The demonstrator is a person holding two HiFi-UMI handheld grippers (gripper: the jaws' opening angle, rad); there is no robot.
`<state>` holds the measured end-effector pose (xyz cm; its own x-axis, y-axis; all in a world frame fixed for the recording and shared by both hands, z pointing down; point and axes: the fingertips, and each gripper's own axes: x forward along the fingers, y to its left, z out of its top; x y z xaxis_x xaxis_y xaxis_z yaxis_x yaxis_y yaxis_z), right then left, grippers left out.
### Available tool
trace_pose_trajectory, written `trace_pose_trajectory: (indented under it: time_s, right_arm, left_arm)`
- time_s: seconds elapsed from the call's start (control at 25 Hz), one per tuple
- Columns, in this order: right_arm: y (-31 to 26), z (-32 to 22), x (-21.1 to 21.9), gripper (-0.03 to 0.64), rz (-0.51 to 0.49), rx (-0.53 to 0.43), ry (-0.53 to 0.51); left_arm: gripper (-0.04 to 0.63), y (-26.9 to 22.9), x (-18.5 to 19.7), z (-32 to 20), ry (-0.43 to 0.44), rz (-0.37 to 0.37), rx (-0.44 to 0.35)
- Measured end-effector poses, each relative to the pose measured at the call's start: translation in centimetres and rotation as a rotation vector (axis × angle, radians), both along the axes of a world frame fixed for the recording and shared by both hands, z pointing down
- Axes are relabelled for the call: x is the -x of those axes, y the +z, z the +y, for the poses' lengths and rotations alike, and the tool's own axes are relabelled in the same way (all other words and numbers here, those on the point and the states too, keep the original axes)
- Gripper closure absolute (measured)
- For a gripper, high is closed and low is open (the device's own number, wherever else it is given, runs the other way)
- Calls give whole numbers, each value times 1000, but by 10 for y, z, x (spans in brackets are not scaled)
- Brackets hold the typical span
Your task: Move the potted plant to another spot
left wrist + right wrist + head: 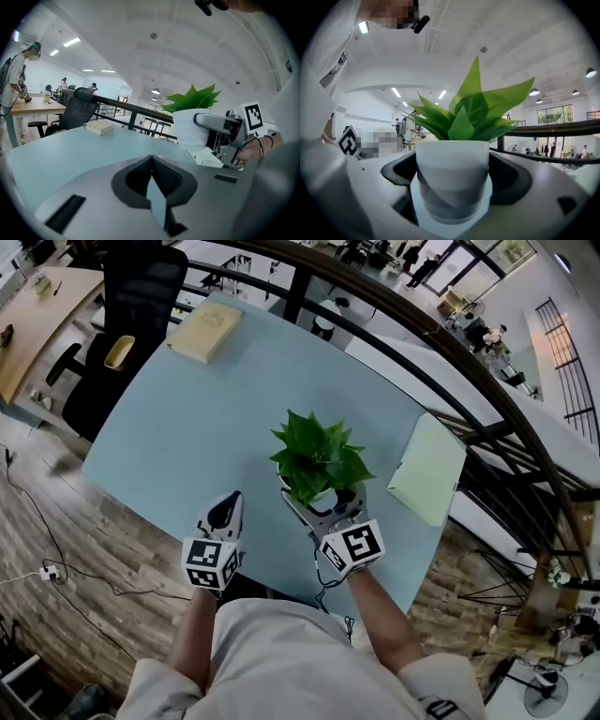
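Observation:
A potted plant point(317, 457) with green leaves in a white pot point(453, 180) stands near the front of the pale blue table point(187, 427). My right gripper point(325, 504) is shut on the pot, one jaw against each side, as the right gripper view shows. In the left gripper view the pot point(189, 130) hangs slightly tilted in the right gripper point(215, 124), its base seemingly just off the tabletop. My left gripper point(228, 504) is to the left of the pot, shut and empty, with its jaws point(152, 164) meeting over the table.
A tan book point(204, 331) lies at the table's far left corner. A pale green notebook point(428, 468) lies at the right edge. A black office chair point(131, 324) stands behind the table on the left, and a dark railing point(450, 395) runs along the back right.

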<state>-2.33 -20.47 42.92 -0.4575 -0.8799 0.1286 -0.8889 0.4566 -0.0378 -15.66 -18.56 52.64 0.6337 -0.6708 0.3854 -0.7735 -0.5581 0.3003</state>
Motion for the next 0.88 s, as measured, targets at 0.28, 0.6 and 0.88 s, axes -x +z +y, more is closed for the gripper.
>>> trace_pose_trajectory:
  time_s: [0.28, 0.6, 0.88]
  right_arm:
    - [19, -19, 36, 140, 1, 28, -50]
    - [33, -41, 72, 140, -9, 77, -88]
    - [54, -72, 107, 140, 6, 118, -129]
  left_arm:
    - [584, 18, 33, -12, -49, 4, 23]
    - [584, 27, 66, -25, -89, 12, 47]
    - [584, 41, 103, -45, -120, 0, 75]
